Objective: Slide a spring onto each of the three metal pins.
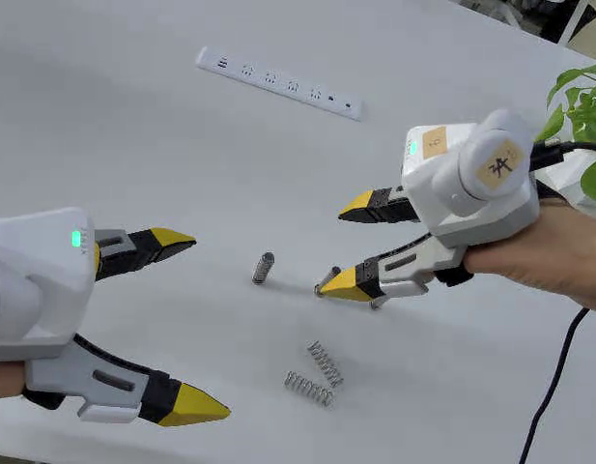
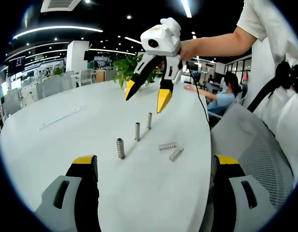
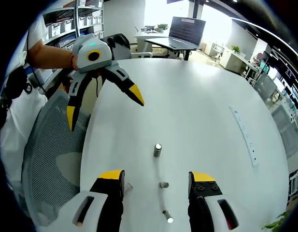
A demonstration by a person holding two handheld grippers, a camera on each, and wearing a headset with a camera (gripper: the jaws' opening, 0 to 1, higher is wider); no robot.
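I count three metal pins upright in a row on the worktop (image 1: 133,145). Left pin (image 2: 120,148) carries a fitted spring (image 1: 264,268); middle pin (image 2: 137,131) and far pin (image 2: 149,120) are bare. First loose spring (image 1: 325,363) and second loose spring (image 1: 308,388) lie flat near the row (ends close together).

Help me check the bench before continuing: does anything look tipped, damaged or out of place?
Nothing stands out. One spring-wrapped metal pin and two bare pins stand upright; two loose silver coil springs lie flat on the white table.
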